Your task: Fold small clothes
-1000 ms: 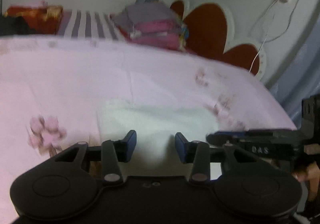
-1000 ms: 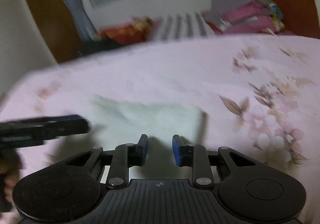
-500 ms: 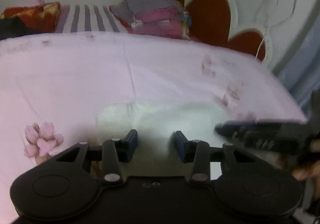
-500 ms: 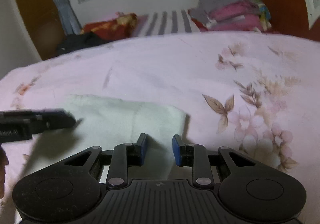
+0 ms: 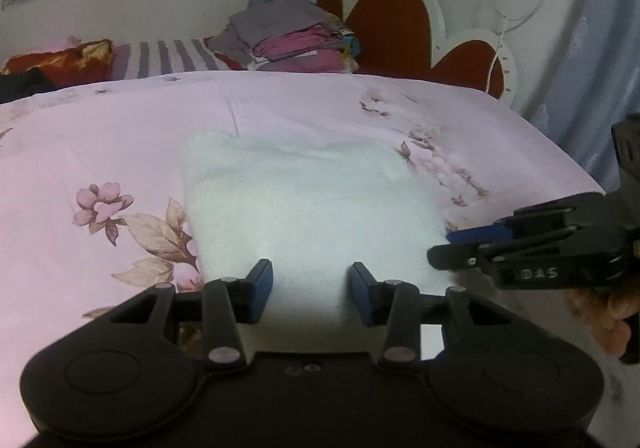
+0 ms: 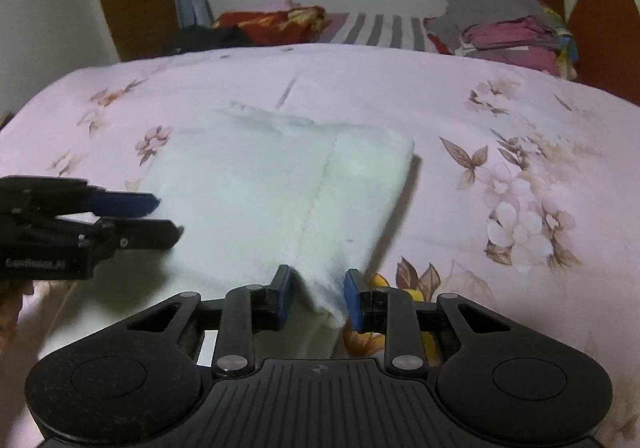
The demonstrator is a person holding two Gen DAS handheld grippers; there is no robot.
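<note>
A folded white cloth [image 5: 308,200] lies flat on the pink floral bedsheet [image 5: 100,136]; the right wrist view shows it [image 6: 256,184] with a fold line running down it. My left gripper [image 5: 311,292] hovers over the cloth's near edge, jaws partly open, nothing pinched. It also shows at the left of the right wrist view [image 6: 160,220]. My right gripper [image 6: 319,298] stands over the cloth's near right corner. That corner shows in the gap, and the pads are not pressing on it. In the left wrist view the right gripper [image 5: 460,248] reaches in by the cloth's right edge.
A stack of folded grey and pink clothes [image 5: 288,40] sits at the far side of the bed, with striped bedding [image 5: 168,56] and a red pillow [image 5: 56,60]. A red and white headboard [image 5: 392,28] stands at the right. A hand [image 5: 600,312] holds the right gripper.
Both grippers have drawn back toward the near side of the bed and rolled slightly, so more of the cloth shows. The cloth has stayed put and the jaw gaps are unchanged.
</note>
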